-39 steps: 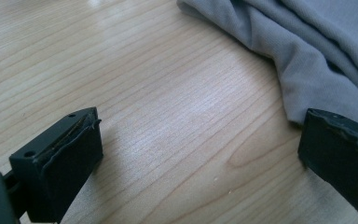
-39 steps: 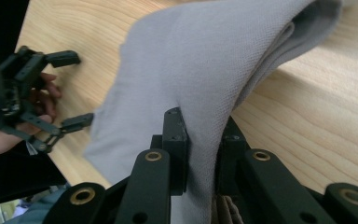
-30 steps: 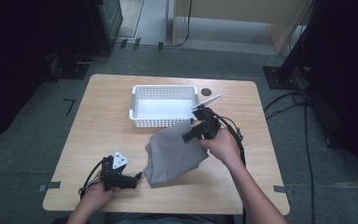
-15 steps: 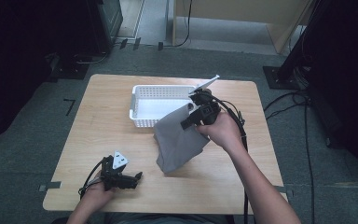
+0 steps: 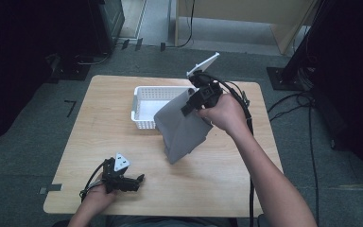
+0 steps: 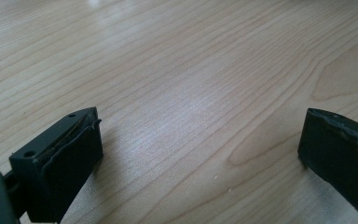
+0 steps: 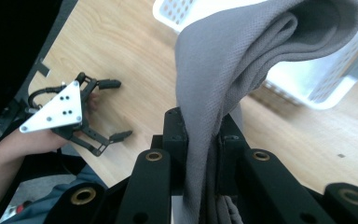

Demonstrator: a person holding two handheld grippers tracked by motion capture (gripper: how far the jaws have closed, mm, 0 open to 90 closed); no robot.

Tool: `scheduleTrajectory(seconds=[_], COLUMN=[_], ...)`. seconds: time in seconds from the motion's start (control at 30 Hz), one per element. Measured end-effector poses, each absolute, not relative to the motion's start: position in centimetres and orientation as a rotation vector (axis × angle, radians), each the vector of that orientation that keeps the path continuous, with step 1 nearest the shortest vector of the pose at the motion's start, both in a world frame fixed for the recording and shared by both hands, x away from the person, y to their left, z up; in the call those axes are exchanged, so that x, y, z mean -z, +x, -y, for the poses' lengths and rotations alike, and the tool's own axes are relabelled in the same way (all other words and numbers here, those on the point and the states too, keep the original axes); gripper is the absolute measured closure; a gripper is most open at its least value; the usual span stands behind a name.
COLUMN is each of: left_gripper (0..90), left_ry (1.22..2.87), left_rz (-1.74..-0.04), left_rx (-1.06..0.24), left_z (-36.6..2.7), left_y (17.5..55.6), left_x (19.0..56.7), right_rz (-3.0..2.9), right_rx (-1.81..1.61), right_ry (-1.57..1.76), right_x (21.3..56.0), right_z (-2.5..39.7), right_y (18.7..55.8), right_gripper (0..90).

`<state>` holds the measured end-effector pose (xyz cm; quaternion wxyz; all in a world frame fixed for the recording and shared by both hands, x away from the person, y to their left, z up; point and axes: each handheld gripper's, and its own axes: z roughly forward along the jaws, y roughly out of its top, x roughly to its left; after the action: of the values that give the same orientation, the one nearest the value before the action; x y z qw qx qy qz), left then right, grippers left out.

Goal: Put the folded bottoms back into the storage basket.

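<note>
Right claw [image 7: 204, 135] clamps woven grey cloth [image 5: 182, 127], draped folds above perforated white basket [image 5: 144, 101]; left claw [image 5: 141, 178] gapes, empty.

My right gripper [image 7: 204, 140] holds a grey cloth [image 5: 182, 130] of matt woven fabric. The table [image 6: 177, 70] is smooth pale wood with slight sheen. The basket [image 5: 146, 101] is white perforated plastic.

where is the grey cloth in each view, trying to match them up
High view: the grey cloth hangs right of centre from the right gripper, its lower end by the table.
Left gripper view: the picture has bare table wood between the open jaws, and no cloth.
Right gripper view: the cloth runs up the middle, pinched between the jaws.
Shared landmark: the white basket, upper right in the right gripper view.
</note>
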<state>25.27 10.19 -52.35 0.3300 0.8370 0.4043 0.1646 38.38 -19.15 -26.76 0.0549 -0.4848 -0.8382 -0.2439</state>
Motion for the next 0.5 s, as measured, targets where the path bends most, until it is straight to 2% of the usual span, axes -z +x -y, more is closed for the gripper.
scheduleTrajectory(seconds=[0.5], left_gripper=[0.0], left_ry=[2.187], left_rz=[-1.054], left_rx=[-0.422], left_z=[-10.3], left_y=[25.3], left_x=[52.3], right_rz=[2.588], right_rx=[0.715], right_ry=[-1.500], right_x=[21.4], right_z=[15.8], right_y=[42.1], right_gripper=[78.6])
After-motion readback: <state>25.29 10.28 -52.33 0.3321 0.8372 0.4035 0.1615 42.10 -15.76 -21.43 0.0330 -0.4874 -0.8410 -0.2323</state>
